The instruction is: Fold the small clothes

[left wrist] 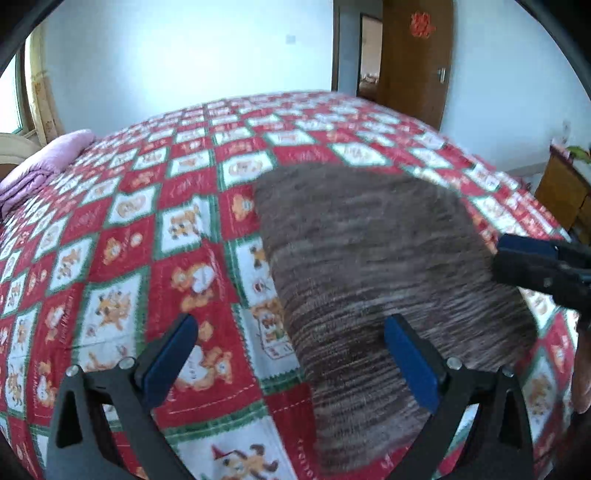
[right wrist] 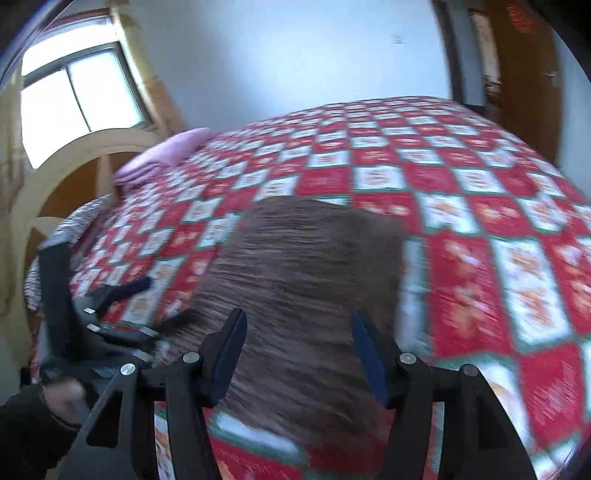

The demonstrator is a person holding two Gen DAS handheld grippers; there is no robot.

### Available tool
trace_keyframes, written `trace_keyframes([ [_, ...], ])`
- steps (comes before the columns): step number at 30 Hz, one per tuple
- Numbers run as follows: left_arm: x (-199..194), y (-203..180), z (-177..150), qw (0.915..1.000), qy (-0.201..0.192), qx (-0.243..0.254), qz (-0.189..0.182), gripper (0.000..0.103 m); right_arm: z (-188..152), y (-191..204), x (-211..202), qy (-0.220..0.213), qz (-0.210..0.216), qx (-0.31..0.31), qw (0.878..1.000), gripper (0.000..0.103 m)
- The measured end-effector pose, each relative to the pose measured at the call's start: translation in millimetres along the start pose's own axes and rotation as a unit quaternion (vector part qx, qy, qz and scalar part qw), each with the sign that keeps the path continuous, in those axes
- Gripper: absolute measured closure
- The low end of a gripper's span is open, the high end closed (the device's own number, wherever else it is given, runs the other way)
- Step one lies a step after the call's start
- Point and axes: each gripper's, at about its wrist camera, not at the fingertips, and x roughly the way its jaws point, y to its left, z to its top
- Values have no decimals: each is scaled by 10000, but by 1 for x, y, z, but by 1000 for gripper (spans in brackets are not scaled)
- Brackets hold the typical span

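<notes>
A red-and-white checked bedspread (left wrist: 122, 229) fills my view, with the brown striped garment (left wrist: 376, 258) lying flat on it. My left gripper (left wrist: 291, 354) and right gripper (right wrist: 299, 350) hang over its near edge, jaws apart, clamping nothing.

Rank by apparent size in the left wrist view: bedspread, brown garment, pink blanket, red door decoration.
1. bedspread
2. brown garment, though it lies nearest the camera
3. pink blanket
4. red door decoration, farthest off

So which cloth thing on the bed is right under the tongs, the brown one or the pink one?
The brown striped cloth, lying flat on the red checked bedspread below both open tongs. The pink folded one sits far off by the headboard.
</notes>
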Motion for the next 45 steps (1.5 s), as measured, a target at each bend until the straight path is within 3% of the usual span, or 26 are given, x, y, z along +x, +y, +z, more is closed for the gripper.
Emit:
trace_keyframes([
  [3, 17, -4, -15, 9994, 349, 43, -55, 0, -5, -2, 37, 368, -127, -201, 9990, 44],
  [5, 19, -1, -17, 9991, 339, -63, -232, 0, -14, -14, 59, 694, -356, -77, 9969, 46],
  [9, 28, 7, -16, 9961, 547, -297, -623, 0, -26, -7, 44, 586, -355, -509, 9964, 46],
  [11, 27, 5, -17, 9964, 505, -273, -618, 0, -23, -13, 33, 480, -150, -415, 9979, 45],
  [14, 26, 3, -19, 9968, 467, -258, -603, 0, -8, -57, 7, -125, 273, 607, 9977, 45],
  [16, 26, 3, -19, 9967, 456, -274, -620, 0, 1, -86, 9, -282, 399, 1381, 9892, 43],
  [19, 26, 2, -17, 9969, 443, -262, -599, 0, 3, -128, 29, -66, 448, 2186, 9748, 43],
  [21, 26, 3, -18, 9968, 436, -265, -610, 0, 1, -143, 44, 140, 356, 2383, 9704, 43],
  [27, 26, 3, -18, 9968, 431, -275, -621, 0, 9, -151, 63, 7, 871, 2518, 9638, 43],
  [40, 28, 3, -14, 9960, 423, -302, -731, 0, 36, -133, 106, 118, 1035, 2006, 9741, 43],
  [45, 28, 7, -12, 9945, 375, -362, -905, 1, 32, -135, 108, 44, 1127, 2013, 9730, 56],
])
